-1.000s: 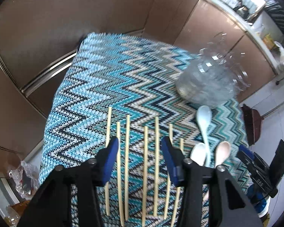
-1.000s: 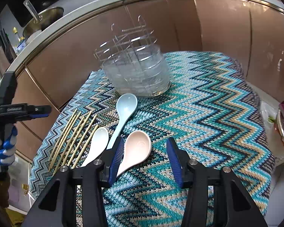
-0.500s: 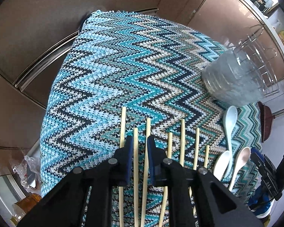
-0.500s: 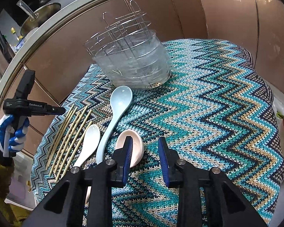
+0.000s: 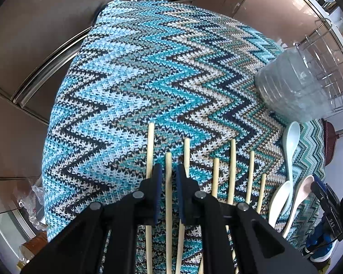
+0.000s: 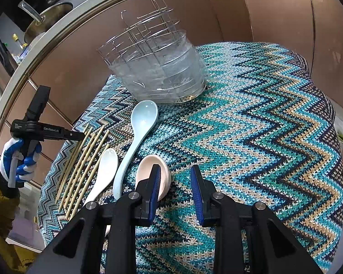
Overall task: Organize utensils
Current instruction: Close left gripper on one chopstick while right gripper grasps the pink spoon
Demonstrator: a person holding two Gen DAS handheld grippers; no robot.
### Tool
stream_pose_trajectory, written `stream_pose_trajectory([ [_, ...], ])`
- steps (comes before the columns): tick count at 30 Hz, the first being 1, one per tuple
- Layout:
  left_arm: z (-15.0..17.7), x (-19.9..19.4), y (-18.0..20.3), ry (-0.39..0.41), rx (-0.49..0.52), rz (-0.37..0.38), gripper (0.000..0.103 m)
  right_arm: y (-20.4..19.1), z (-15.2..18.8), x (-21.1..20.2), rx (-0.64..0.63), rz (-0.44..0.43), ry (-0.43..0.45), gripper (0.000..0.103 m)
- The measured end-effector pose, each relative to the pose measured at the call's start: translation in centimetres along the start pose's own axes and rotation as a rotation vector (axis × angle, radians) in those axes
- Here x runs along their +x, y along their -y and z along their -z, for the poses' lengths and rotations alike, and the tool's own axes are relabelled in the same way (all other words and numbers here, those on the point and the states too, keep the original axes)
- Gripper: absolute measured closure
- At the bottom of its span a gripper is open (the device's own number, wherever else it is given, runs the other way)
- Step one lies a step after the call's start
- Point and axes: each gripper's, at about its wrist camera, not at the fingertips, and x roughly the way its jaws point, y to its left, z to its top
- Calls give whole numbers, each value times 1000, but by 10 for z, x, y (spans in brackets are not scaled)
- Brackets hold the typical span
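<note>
Left wrist view: my left gripper (image 5: 168, 178) pinches one chopstick (image 5: 168, 166) on the cloth (image 5: 130, 73), right gripper (image 6: 175, 182) spread beside the pink spoon (image 6: 146, 166), holder (image 6: 157, 68) empty — I judge everything remains unsorted.

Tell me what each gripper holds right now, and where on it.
The left gripper straddles one chopstick near its far end, but contact cannot be told. The right gripper is open and holds nothing; the pink spoon lies by its left finger.
</note>
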Motion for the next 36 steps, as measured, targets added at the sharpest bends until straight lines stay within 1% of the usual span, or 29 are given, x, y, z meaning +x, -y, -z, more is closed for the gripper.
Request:
stream_pose_trajectory([
  [7, -1, 2, -1, -4, -11, 3, 92, 2, -2, 10, -12, -14, -25, 76],
  [9, -1, 3, -1, -4, -11, 4, 92, 3, -3, 13, -18, -15, -33, 81],
  [12, -1, 3, -1, -4, -11, 4, 92, 1, -2, 18, -27, -18, -44, 85],
  [13, -1, 3, -1, -4, -9, 2, 93, 0, -3, 20, -30, -19, -47, 85],
  [18, -2, 4, 0, 0, -6, -8, 96, -7, -4, 29, -51, -28, -58, 95],
  [20, -2, 5, 1, 4, -10, -11, 98, -9, -4, 31, -55, -29, -58, 95],
  [23, -1, 4, 0, 10, -11, -13, 98, -12, -5, 33, -64, -31, -55, 96],
  [30, 7, -14, -1, 49, -5, -6, 98, -13, -1, 17, -64, -15, -21, 97],
  [36, 24, -48, 6, 129, 27, 3, 98, -21, 5, -12, -86, 18, 30, 97],
])
